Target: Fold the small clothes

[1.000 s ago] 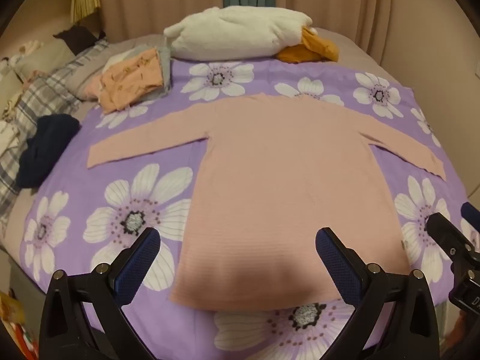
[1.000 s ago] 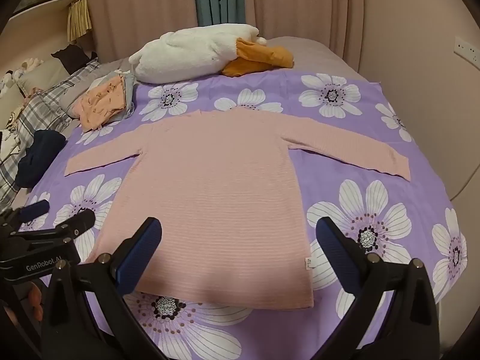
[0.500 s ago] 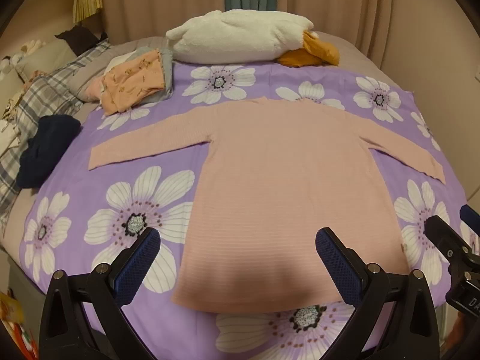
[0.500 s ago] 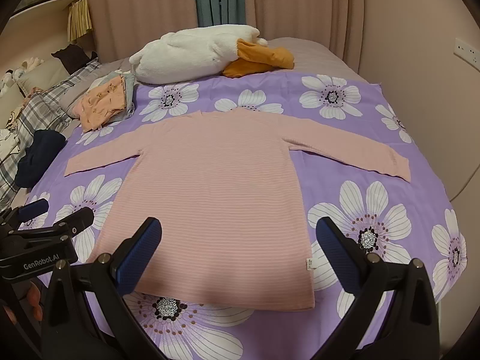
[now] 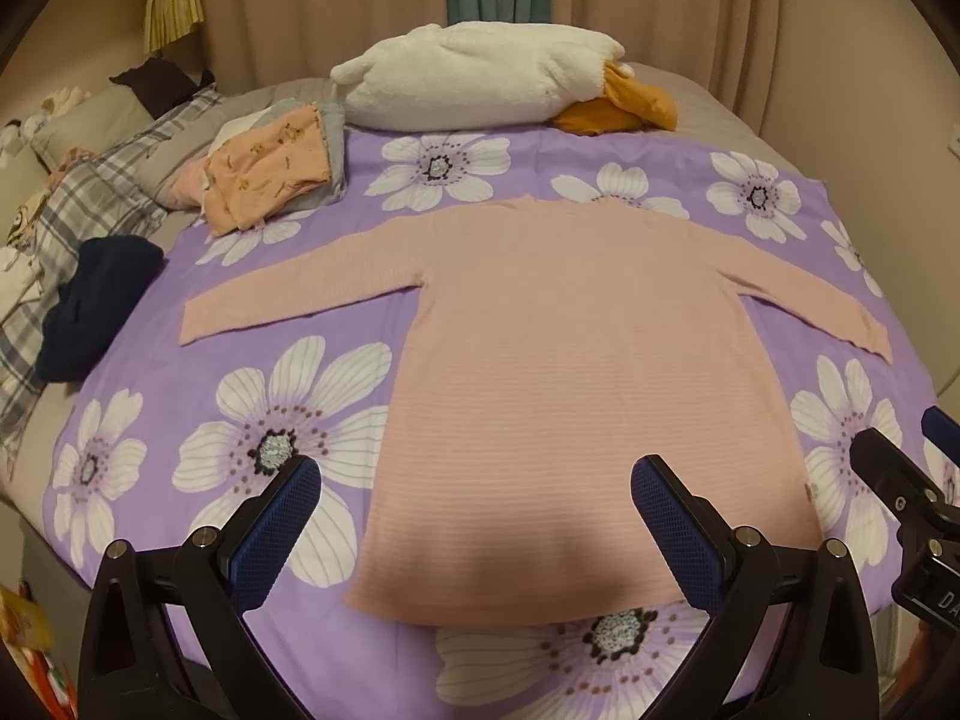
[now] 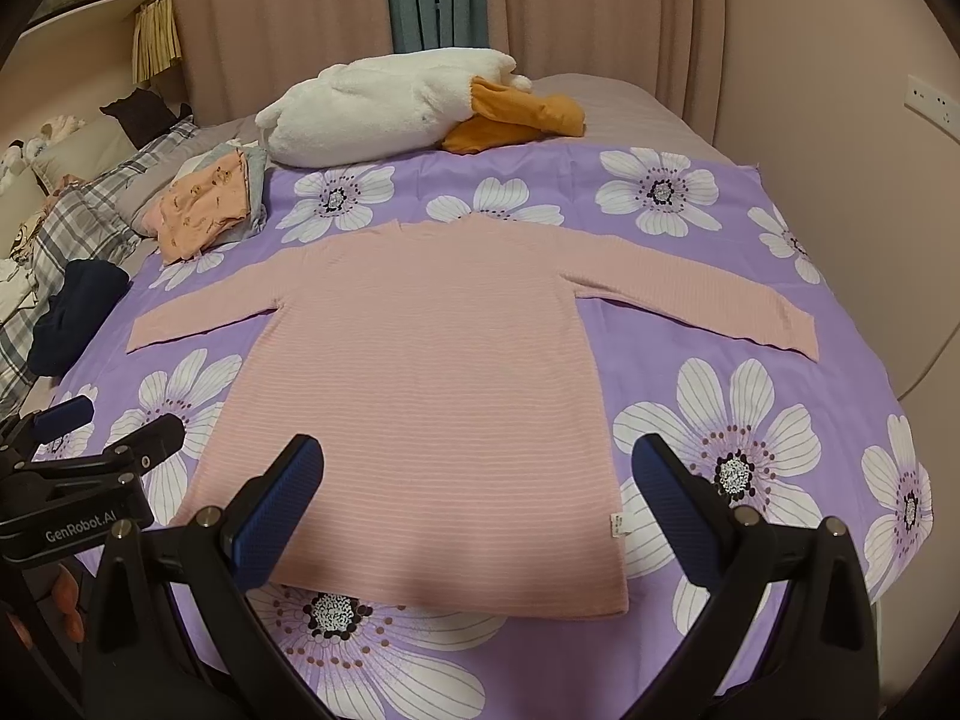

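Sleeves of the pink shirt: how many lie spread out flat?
2. One sleeve stretches toward the dark bundle; the other sleeve stretches toward the wall side. Neither is folded.

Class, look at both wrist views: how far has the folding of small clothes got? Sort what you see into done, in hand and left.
Done: the pink striped long-sleeved top lies spread flat on the purple flowered sheet, sleeves out; a stack of folded clothes sits near the white plush pillow.
In hand: nothing; the left tongs and right tongs are open above the hem.
Left: every fold of the top.
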`<act>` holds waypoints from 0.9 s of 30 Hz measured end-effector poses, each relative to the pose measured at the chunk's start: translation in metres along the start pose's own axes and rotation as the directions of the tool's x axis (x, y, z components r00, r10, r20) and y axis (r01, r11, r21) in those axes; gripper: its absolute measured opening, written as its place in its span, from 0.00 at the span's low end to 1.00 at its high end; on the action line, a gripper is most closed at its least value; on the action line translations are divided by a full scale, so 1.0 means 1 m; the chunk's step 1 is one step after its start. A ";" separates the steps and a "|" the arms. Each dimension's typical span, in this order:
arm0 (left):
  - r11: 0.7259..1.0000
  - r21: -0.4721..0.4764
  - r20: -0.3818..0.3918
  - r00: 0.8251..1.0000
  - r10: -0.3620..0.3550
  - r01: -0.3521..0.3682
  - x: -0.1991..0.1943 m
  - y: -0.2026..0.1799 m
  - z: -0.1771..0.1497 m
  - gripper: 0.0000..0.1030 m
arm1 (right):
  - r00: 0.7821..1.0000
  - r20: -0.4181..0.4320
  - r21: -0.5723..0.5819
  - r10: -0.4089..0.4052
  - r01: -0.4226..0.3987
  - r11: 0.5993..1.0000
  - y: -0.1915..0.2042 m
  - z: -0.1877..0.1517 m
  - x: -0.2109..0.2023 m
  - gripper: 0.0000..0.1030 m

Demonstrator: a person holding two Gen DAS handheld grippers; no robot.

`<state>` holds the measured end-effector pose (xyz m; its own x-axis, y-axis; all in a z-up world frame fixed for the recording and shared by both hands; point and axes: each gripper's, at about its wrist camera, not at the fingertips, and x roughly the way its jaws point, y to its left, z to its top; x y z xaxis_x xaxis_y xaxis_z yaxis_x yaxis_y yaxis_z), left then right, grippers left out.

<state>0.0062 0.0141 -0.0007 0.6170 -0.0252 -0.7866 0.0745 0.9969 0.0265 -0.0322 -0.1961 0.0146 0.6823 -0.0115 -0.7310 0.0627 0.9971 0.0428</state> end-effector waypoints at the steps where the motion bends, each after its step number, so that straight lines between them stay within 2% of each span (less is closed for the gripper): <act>1: 1.000 0.001 0.001 1.000 0.001 -0.001 0.000 0.000 -0.001 0.99 | 1.000 0.000 -0.001 0.000 0.000 1.000 0.000 0.000 0.000 1.00; 27: 1.000 0.008 0.007 1.000 0.012 -0.012 0.000 0.002 -0.001 0.99 | 1.000 -0.003 0.001 0.001 -0.001 1.000 0.000 -0.002 0.002 1.00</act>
<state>0.0053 0.0165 -0.0015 0.6231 -0.0135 -0.7820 0.0728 0.9965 0.0409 -0.0323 -0.1956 0.0120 0.6804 -0.0099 -0.7328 0.0626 0.9970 0.0447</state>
